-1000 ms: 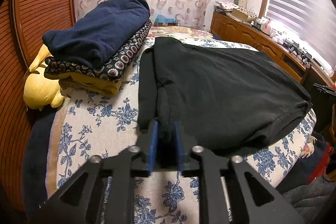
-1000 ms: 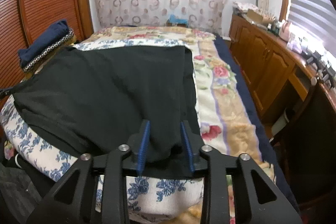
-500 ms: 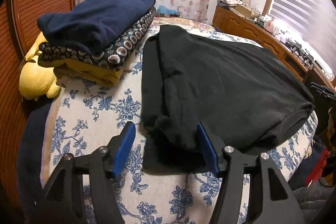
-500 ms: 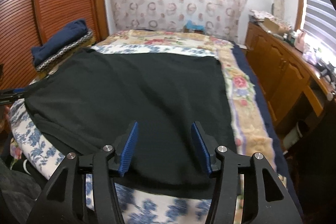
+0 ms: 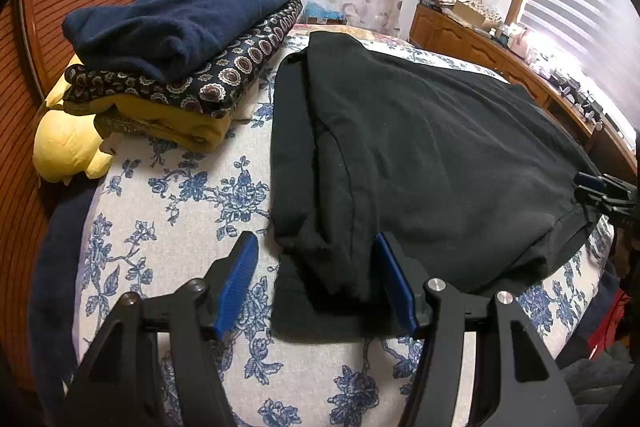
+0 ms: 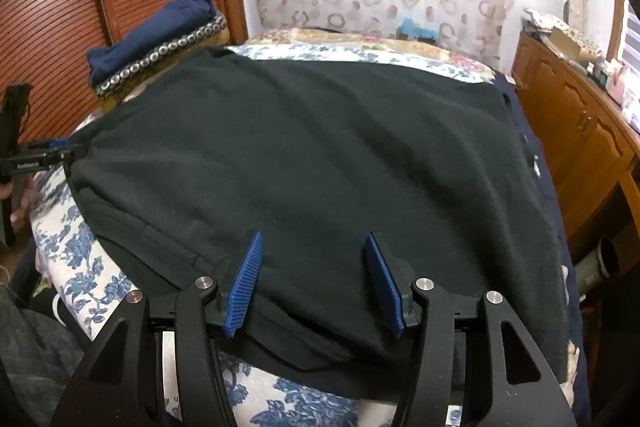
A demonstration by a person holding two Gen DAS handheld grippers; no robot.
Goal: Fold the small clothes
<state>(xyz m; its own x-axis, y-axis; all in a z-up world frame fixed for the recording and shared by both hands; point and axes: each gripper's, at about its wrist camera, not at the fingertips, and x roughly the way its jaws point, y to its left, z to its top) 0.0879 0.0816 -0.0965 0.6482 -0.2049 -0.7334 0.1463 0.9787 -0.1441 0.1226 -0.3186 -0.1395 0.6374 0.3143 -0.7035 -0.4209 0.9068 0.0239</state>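
A black garment (image 5: 420, 155) lies spread flat over the floral bedspread (image 5: 180, 195), its near-left corner bunched into a thick fold. My left gripper (image 5: 314, 247) stands open around that corner, blue pads clear of the cloth on both sides. In the right wrist view the same black garment (image 6: 312, 155) fills the bed, and my right gripper (image 6: 312, 247) hangs open just above its near hem, with nothing pinched. The left gripper's tip (image 6: 44, 155) shows at the far left edge there, and the right gripper's tip (image 5: 604, 191) shows at the right edge of the left wrist view.
A stack of folded clothes (image 5: 184, 43), navy on top, patterned and mustard beneath, sits at the bed's far left beside a yellow plush toy (image 5: 68, 147). A wooden slatted headboard (image 6: 60, 7) rises behind. A cluttered wooden dresser (image 6: 576, 115) runs along the right side.
Both grippers were shut on the black garment's near corners a second ago and have let go and opened. The right gripper has slid left along the hem; the garment now lies flat.
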